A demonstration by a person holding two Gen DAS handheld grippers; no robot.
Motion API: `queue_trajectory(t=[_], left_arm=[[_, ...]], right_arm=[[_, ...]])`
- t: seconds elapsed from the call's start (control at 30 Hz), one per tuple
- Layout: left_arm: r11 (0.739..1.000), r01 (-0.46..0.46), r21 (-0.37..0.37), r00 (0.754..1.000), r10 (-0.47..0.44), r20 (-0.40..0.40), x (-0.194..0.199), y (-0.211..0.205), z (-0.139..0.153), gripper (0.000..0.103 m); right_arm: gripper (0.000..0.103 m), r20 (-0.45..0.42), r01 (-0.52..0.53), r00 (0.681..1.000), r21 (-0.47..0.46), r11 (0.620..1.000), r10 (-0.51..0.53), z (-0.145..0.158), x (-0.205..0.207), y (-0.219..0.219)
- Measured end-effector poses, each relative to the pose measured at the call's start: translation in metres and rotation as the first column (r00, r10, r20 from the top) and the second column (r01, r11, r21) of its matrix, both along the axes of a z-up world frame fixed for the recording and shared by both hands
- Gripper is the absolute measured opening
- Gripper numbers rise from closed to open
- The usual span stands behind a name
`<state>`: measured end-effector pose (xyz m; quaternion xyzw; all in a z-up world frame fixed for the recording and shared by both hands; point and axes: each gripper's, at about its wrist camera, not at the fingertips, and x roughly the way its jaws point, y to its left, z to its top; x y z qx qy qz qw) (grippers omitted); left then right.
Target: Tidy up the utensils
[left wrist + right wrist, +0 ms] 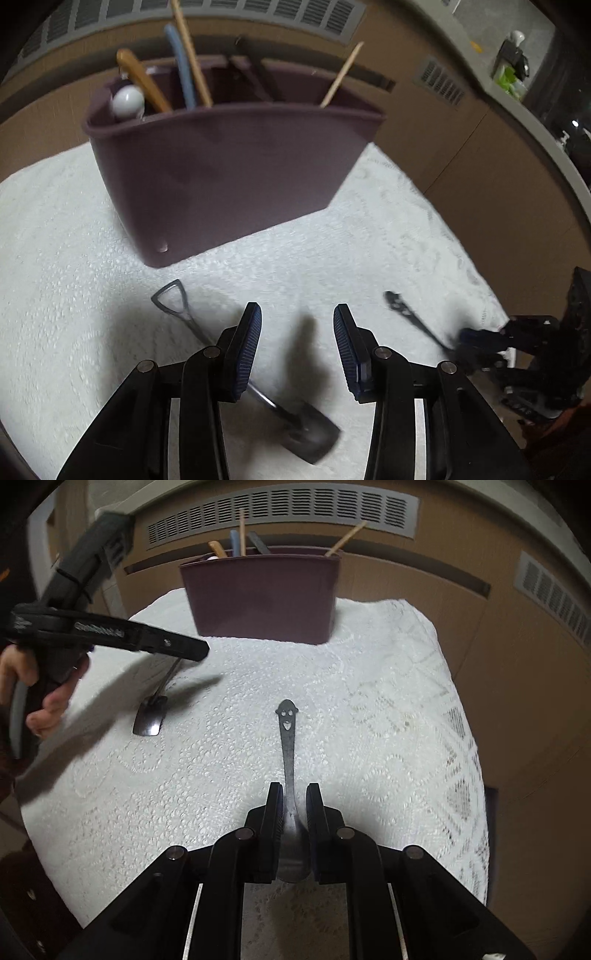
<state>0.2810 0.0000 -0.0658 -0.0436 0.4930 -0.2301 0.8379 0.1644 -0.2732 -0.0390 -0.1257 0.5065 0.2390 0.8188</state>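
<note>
A purple utensil holder [229,173] stands at the back of the white lace cloth [55,258] and holds several utensils; it also shows in the right wrist view [262,598]. A shovel-shaped spoon [295,424] lies on the cloth under my open, empty left gripper [297,314]; it also shows in the right wrist view [149,716]. My right gripper [294,794] is shut on the smiley-face spoon [288,738], gripping it at the neck above the bowl; it also shows in the left wrist view [406,314].
A brown cabinet wall with grey vents [280,509] rises behind the table. The cloth's right edge [476,757] drops off to the brown floor. The left gripper body [110,635] and the hand holding it hover over the cloth's left side.
</note>
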Motion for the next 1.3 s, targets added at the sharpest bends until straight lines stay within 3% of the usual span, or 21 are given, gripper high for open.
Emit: queue_trajectory(t=[0.07,0.17,0.33,0.4,0.5,0.57,0.67,0.8,0.87,1.03,1.13,1.2,1.3], left_arm=[[0.999,-0.034,0.013,0.999,0.034,-0.041,0.001,0.014,-0.008,0.038],[0.994,-0.089,-0.06,0.992,0.083,-0.098,-0.023,0.051,-0.01,0.037],[0.984,-0.135,-0.113,0.982,0.118,-0.147,-0.091,0.094,-0.01,0.038],[0.987,-0.113,-0.116,0.985,0.096,-0.143,-0.11,0.095,-0.011,0.038],[1.0,-0.012,-0.013,0.998,0.011,-0.061,-0.137,0.075,-0.004,0.038],[0.994,0.063,0.091,0.998,-0.065,0.019,-0.148,0.058,0.003,0.038],[0.958,0.177,0.227,0.976,-0.201,0.088,-0.153,0.028,0.011,0.039],[0.886,0.272,0.376,0.947,-0.316,0.059,-0.138,-0.008,0.001,0.039],[0.869,0.286,0.403,0.943,-0.33,0.043,-0.127,-0.014,-0.004,0.039],[0.907,0.22,0.36,0.969,-0.246,0.027,-0.103,-0.004,-0.006,0.04],[0.928,0.128,0.349,0.987,-0.155,0.05,-0.095,0.009,-0.007,0.038],[0.946,0.091,0.311,0.992,-0.112,0.051,-0.095,0.017,-0.007,0.038],[0.957,0.088,0.275,0.993,-0.104,0.047,-0.105,0.021,-0.007,0.038]], right_arm=[[0.013,-0.015,0.035,0.999,0.019,0.999,-0.035,0.003,-0.001,-0.008],[0.013,-0.014,0.06,0.998,0.024,0.998,-0.06,0.008,-0.011,-0.02],[0.014,-0.04,0.039,0.998,0.022,0.999,-0.038,0.007,-0.031,-0.021],[0.015,-0.066,0.037,0.997,0.037,0.999,-0.035,0.004,-0.037,-0.02],[0.017,-0.105,0.05,0.993,0.056,0.997,-0.043,-0.003,-0.042,-0.02],[0.018,-0.096,0.059,0.994,0.053,0.997,-0.053,-0.002,-0.045,-0.02],[0.021,-0.107,0.068,0.992,0.047,0.997,-0.063,-0.001,-0.048,-0.019],[0.035,-0.114,0.062,0.992,0.069,0.996,-0.054,0.001,-0.052,-0.019],[0.037,-0.116,0.06,0.992,0.057,0.997,-0.053,0.001,-0.052,-0.016],[0.046,-0.061,0.015,0.998,-0.038,0.999,-0.018,0.001,-0.062,0.0],[0.056,-0.074,0.027,0.997,0.004,1.0,-0.027,0.001,-0.064,-0.002],[0.055,-0.08,-0.013,0.997,-0.012,1.0,0.012,0.002,-0.061,0.001],[0.042,-0.044,0.029,0.999,-0.019,0.999,-0.03,0.002,-0.052,-0.003]])
